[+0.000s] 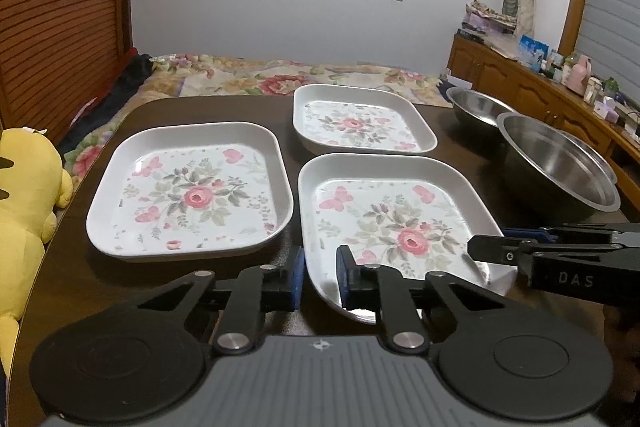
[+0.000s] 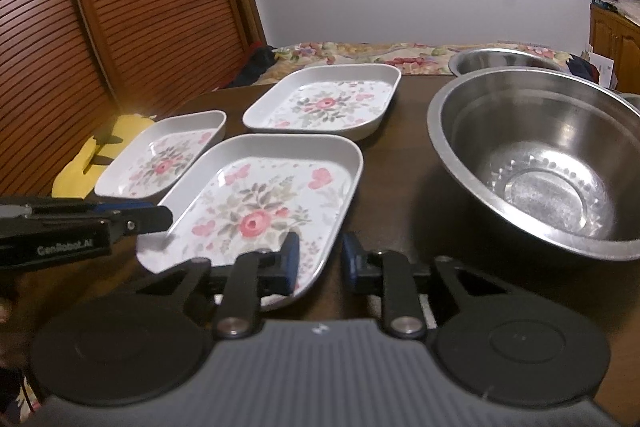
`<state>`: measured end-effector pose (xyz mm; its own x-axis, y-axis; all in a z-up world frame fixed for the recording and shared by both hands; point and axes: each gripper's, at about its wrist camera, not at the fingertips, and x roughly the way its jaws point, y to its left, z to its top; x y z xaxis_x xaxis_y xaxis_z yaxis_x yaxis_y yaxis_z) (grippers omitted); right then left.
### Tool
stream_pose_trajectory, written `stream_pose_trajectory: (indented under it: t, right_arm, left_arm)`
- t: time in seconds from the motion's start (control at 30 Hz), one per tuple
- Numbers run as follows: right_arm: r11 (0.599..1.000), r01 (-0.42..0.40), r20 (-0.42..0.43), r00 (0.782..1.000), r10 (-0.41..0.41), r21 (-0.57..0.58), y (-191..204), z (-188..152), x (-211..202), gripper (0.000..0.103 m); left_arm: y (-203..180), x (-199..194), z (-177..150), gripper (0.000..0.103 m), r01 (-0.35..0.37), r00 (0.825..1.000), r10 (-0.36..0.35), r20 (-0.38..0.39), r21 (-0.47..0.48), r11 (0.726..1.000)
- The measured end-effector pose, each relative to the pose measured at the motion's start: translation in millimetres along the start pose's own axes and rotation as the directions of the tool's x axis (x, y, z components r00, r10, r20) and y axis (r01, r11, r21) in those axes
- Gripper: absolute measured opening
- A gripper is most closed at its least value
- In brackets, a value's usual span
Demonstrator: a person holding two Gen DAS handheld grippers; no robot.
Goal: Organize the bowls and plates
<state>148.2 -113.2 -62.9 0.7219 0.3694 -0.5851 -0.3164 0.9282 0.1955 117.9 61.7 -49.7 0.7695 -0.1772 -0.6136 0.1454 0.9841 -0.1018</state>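
At lower centre of both wrist views, the left gripper (image 1: pixel 318 277) and right gripper (image 2: pixel 318 263) straddle opposite rims of the nearest floral plate (image 1: pixel 400 223), jaws parted; right of it stands a steel bowl (image 2: pixel 540 163). The step looks like grasping; next, squeeze and lift.

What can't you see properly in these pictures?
- Near plate: left wrist view, its front edge sits behind the left gripper.
- Far steel bowl: right wrist view, mostly hidden by the big steel bowl.
- Yellow plush toy: cut off by the left edge.
- Shelf items: too small to name.
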Motion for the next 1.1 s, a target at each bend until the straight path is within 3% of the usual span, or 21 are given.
stream_pose_trajectory:
  t: [0.17,0.57,1.1]
  right_arm:
    - [1.000,-0.001,0.000,1.000,0.001,-0.008,0,0,1,0.020]
    - [0.999,-0.029,0.005,1.000,0.029,0.020,-8,-2,-4,0.015]
    - [0.996,-0.084,0.059,0.995,0.083,0.012,-10,-31,-57,0.014]
  left_arm:
    - [4,4,-1,0.011,-0.003,1.000,0.003,-0.006,-0.007,1.000]
    - [1,1,-5,0.010,-0.001,1.000,0.001,-0.002,0.005,1.000]
    - [-14,-57,-36,0.011,0.050,0.998,-0.050,0.044,0.000,0.999]
